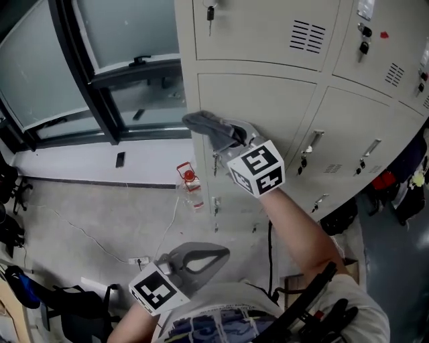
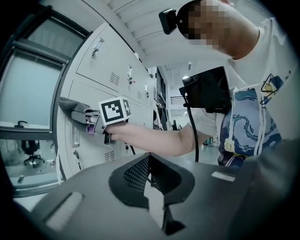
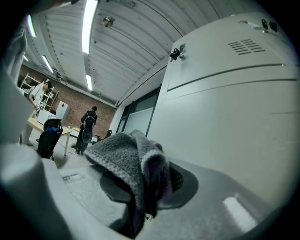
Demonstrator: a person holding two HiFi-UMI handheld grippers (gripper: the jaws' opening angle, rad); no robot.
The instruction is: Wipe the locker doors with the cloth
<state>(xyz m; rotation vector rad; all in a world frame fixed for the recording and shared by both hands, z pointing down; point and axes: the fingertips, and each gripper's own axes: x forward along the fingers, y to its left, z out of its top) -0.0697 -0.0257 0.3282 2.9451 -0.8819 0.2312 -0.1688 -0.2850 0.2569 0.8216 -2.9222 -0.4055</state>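
right gripper (image 1: 232,137) clamps one grey cloth (image 1: 202,123) at one locker door (image 1: 271,110); left gripper (image 1: 223,254) closed, empty.

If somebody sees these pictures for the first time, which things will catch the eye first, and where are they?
First comes the grey cloth, clamped in the jaws of the right gripper and raised at the left edge of a beige locker door. Next is the left gripper, low and close to the person's body, its jaws together with nothing between them. A key hangs from the lock of the locker above.
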